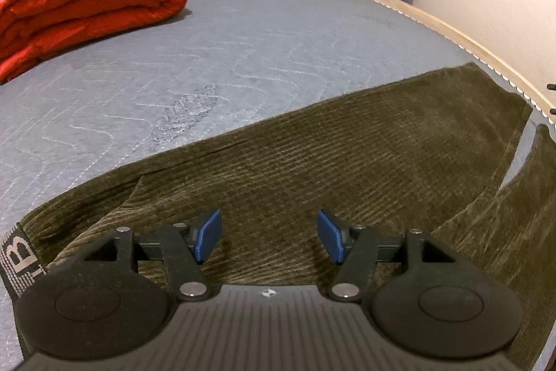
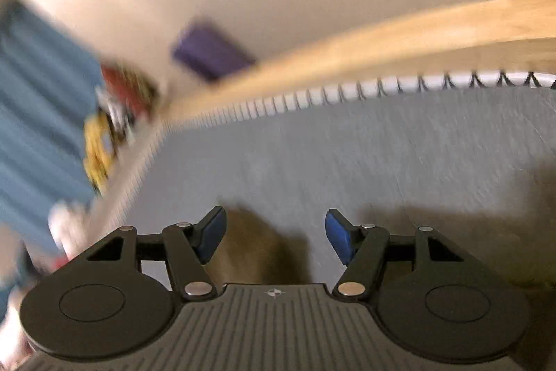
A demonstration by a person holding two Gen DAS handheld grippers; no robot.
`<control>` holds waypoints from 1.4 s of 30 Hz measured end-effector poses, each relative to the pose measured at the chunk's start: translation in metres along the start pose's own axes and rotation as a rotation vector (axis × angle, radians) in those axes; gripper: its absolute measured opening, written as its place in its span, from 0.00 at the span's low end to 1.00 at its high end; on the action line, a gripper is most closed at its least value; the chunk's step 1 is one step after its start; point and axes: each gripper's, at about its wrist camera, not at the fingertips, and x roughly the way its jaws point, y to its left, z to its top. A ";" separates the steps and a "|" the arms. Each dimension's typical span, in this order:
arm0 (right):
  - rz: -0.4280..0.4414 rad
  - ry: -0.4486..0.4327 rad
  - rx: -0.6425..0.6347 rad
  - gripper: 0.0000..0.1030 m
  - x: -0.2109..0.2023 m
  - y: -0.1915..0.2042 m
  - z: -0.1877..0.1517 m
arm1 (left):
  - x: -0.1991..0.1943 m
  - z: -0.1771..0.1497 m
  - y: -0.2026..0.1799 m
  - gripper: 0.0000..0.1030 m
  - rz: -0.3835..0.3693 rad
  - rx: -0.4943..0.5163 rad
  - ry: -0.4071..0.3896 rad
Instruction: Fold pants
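Hovering left gripper (image 1: 269, 239), fingers (image 1: 208, 237) apart, above pants (image 1: 347, 169)

Left wrist view low over pants (image 1: 347, 162), facing across mattress (image 1: 243, 40); right view blurred, sharing mattress edge.

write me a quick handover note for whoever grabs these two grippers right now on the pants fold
Left gripper: open, empty, above the olive corduroy pants near the waistband.
Right gripper: open, nothing between the pads; its view is blurred, showing a bit of olive fabric just below it.
Pants lie spread flat on the grey mattress, legs apart, toward the wooden bed edge.
Done: laid out.
Left: every fold; none shows yet.
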 end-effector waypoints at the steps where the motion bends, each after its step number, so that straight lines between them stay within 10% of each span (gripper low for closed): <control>1: 0.008 0.047 -0.001 0.65 0.002 -0.001 -0.008 | 0.001 -0.001 -0.003 0.65 -0.001 0.008 0.003; 11: 0.149 0.203 0.093 0.66 0.052 0.016 -0.068 | 0.001 -0.004 -0.007 0.65 0.007 0.035 0.002; 17: 0.143 0.042 0.157 0.58 0.048 0.019 -0.041 | 0.005 -0.003 -0.001 0.65 0.016 0.028 0.010; 22: 0.029 -0.268 0.018 0.61 -0.001 0.019 -0.018 | 0.007 -0.004 -0.003 0.65 0.014 0.034 0.015; 28: -0.335 0.055 -0.473 0.61 0.013 0.028 -0.013 | 0.010 -0.006 -0.008 0.65 0.012 0.055 0.023; 36: -0.337 0.298 -0.788 0.66 0.042 0.039 -0.052 | 0.011 -0.007 -0.011 0.65 0.011 0.066 0.027; 39: -0.303 0.277 -0.854 0.10 0.050 0.053 -0.061 | 0.011 -0.007 -0.011 0.65 0.011 0.067 0.023; 42: -0.291 0.128 -0.805 0.10 0.047 0.070 -0.056 | 0.008 -0.006 -0.011 0.65 0.002 0.064 0.007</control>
